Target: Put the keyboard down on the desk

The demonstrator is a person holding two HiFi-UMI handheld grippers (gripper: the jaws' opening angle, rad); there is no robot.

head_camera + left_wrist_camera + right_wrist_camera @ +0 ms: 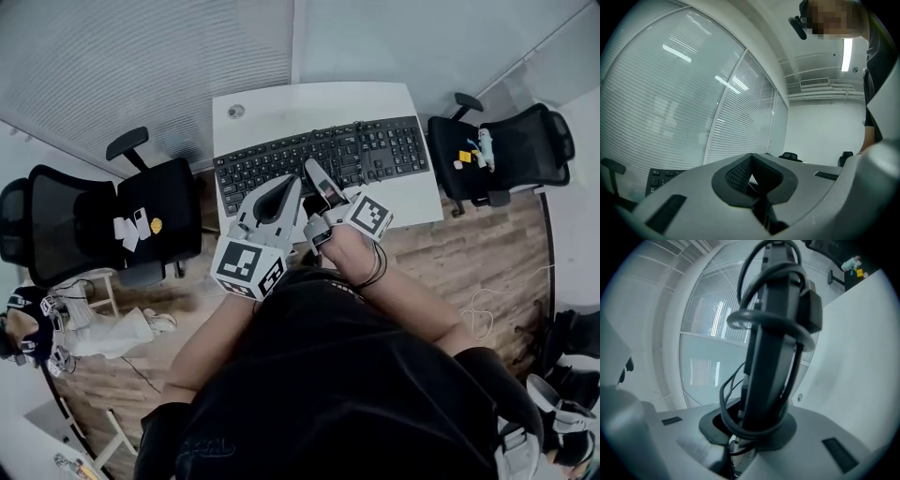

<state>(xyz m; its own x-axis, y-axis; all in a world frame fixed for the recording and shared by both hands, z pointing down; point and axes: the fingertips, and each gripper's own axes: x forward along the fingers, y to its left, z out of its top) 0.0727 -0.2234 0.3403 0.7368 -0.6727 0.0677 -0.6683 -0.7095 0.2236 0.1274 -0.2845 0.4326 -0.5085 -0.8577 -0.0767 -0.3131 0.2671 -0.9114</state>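
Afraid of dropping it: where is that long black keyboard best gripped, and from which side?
Grip the long black keyboard by its thin near edge, about mid-length, coming from the person's side of the white desk. It is wide and flat, so only an edge fits between jaws, and the middle probably balances best. The right gripper is shut there.

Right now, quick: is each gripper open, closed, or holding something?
Left gripper: closed, empty.
Right gripper: closed on the long black plastic keyboard.
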